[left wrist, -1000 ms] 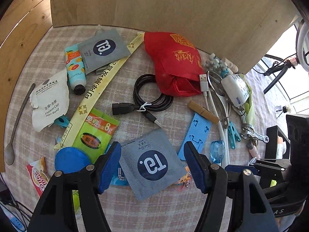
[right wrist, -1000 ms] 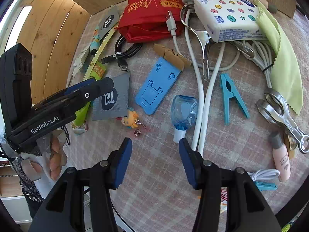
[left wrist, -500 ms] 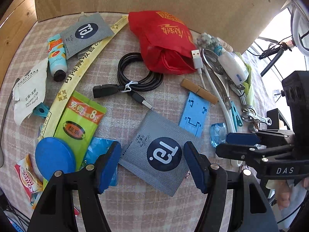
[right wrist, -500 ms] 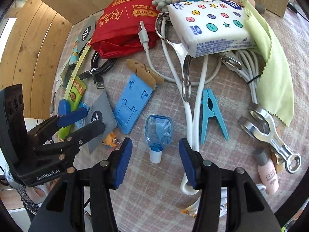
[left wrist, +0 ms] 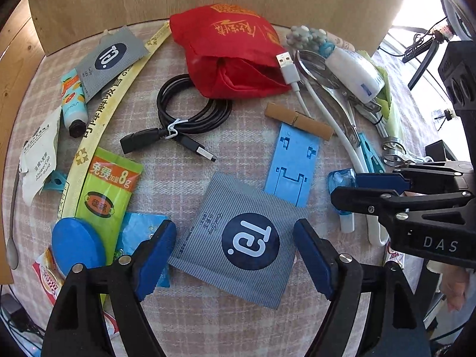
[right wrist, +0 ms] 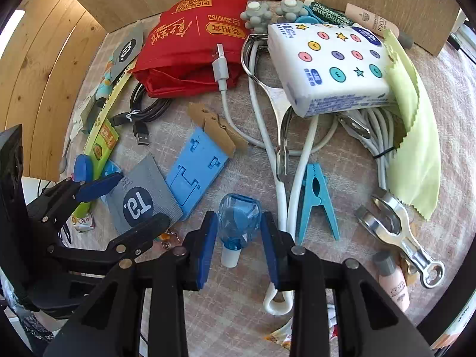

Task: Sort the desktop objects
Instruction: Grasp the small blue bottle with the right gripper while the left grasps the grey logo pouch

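Step in hand, as I read it: 2 pick-ups at once off the cluttered worktop (right wrist: 232,312). Right hand-held gripper (right wrist: 239,239) points steeply down with the small blue bottle (right wrist: 239,223) between its pads; jaws have just been closing, and the pads look at or just beside the bottle's sides, but contact is not clear, so no firm grip yet by my call. To do it well: finish closing square on the wide body, not the white cap (right wrist: 230,257), then lift straight up so the white cable (right wrist: 285,208) just right of it and the blue peg (right wrist: 316,199) are not dragged. Left hand-held gripper (left wrist: 235,255) is wide open, jaws have just been opening, and the grey sachet (left wrist: 238,238) lies flat between the pads, touching neither. A flat sachet is hard to pinch; best to come down over one edge, and mind the blue stand (left wrist: 293,163) whose lower end touches the sachet's top edge. In the left view the bottle sits at far right under the right hand-held gripper, well apart from the sachet. Red bag (left wrist: 229,53) and black cable (left wrist: 190,110) lie farther back, clear of both.
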The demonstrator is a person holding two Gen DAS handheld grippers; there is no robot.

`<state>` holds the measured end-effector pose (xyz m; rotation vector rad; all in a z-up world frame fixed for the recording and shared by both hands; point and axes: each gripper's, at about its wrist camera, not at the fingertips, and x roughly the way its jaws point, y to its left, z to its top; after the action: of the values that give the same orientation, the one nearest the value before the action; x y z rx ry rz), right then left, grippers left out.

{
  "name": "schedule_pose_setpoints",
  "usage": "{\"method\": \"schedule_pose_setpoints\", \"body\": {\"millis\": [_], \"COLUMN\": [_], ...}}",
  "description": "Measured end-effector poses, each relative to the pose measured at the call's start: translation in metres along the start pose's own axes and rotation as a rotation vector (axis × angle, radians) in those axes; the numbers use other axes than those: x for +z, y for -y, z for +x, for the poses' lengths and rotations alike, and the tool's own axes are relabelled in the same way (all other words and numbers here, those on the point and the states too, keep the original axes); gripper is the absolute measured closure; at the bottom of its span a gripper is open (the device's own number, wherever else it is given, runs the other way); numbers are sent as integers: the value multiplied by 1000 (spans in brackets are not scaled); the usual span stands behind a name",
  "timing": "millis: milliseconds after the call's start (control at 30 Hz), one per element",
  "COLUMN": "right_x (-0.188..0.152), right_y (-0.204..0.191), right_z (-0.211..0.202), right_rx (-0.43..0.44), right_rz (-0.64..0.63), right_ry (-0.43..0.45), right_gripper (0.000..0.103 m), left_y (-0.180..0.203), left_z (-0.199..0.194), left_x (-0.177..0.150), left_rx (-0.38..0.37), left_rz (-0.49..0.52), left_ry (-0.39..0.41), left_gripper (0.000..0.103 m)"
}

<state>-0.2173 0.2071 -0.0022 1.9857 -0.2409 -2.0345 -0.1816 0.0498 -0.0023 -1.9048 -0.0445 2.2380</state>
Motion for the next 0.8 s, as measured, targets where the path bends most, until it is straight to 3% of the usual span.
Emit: {"method": "schedule_pose_setpoints", "body": {"millis": [167, 233, 333, 400, 467, 533, 633, 700, 800], "right_x": [-1, -2, -6, -7, -10, -19, -21, -20, -22], "right_y": [-10, -25, -34, -34, -36, -2, 3, 8, 10], "right_z": [1, 4, 5, 5, 5, -8, -11, -13, -14], "right_rx": [-23, -43, -58, -48, -44, -40, -22, -10, -2], "right_rz": [-38, -63, -72, -63, -67, -69, -51, -38, -33], "right_ry": [-3, 6, 19, 25, 27, 23, 20, 18, 19], "right_gripper": [71, 71, 73, 73, 73, 73, 75, 75, 75], "left_y": [6, 10, 11, 12, 11, 9, 4, 6, 3], "left_z": [5, 5, 2, 0, -2, -3, -1, -8, -13], "left_x": [4, 2, 1, 1, 1, 1, 2, 0, 2], "left_rx": [33, 31, 20, -5, -23, -32, -43, -46, -92], "left_rz": [29, 43, 47, 35, 17, 5, -30, -53, -77], "left_ry": [10, 16, 32, 36, 48, 63, 59, 78, 95], "left_gripper": [21, 25, 43, 62, 68, 66, 56, 41, 41]}}
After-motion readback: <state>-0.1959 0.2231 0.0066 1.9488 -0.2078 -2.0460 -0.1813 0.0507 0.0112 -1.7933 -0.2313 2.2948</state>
